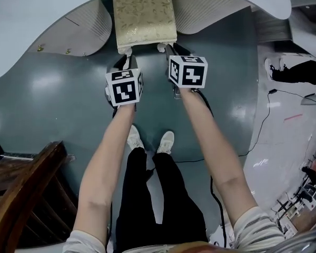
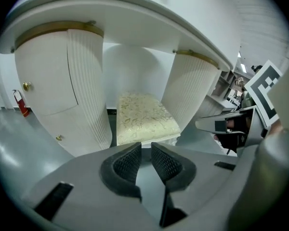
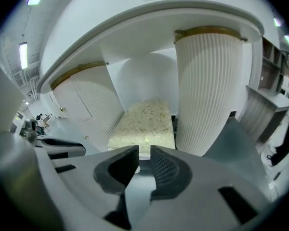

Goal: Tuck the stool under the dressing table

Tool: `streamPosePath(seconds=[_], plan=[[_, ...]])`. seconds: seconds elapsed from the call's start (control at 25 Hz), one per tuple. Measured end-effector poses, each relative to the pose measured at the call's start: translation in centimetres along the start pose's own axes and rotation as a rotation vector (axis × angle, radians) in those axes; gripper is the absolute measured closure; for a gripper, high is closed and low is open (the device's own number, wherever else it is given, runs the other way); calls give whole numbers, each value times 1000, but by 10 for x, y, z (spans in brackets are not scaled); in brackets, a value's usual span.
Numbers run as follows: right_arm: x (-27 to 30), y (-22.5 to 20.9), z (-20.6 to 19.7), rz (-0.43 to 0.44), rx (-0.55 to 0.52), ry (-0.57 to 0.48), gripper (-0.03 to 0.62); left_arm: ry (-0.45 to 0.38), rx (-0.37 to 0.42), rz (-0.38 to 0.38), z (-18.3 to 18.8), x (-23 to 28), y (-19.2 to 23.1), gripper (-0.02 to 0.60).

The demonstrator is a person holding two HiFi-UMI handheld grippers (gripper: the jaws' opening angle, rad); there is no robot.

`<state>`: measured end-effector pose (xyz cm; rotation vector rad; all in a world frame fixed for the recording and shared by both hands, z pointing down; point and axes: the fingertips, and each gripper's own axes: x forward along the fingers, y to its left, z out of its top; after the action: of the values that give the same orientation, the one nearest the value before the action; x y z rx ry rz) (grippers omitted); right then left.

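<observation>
**Stool in the kneehole, both tools narrow and empty**

The person's forearms (image 1: pixel 108 162) stretched forward over the grey floor (image 1: pixel 58 88). The left tool (image 2: pixel 145 150) had its jaws only a narrow gap apart, with nothing between them. The right tool (image 3: pixel 143 153) stood the same, narrow and empty. Just beyond both tips sat the stool (image 1: pixel 145 16) with its gold-patterned cushion. It stood between the two ribbed pedestals (image 2: pixel 86 90), its far end under the white top of the dressing table (image 1: pixel 31 30) and its near edge showing.
</observation>
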<state>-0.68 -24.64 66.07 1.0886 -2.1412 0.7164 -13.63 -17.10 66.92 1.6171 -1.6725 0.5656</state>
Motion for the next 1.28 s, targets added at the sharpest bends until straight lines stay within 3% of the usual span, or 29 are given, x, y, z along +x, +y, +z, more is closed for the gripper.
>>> streamPosePath(seconds=[0.2, 0.84, 1.04, 1.28], plan=[[-44, 16, 11, 9, -15, -37, 580, -34, -13, -14, 9, -38, -15, 568], [-204, 68, 20, 86, 20, -170, 580, -182, -20, -61, 26, -192, -83, 575], [-252, 91, 26, 129, 68, -229, 580, -244, 44, -79, 34, -243, -89, 575], [-312, 110, 32, 138, 17, -268, 580, -282, 44, -102, 35, -300, -111, 575]])
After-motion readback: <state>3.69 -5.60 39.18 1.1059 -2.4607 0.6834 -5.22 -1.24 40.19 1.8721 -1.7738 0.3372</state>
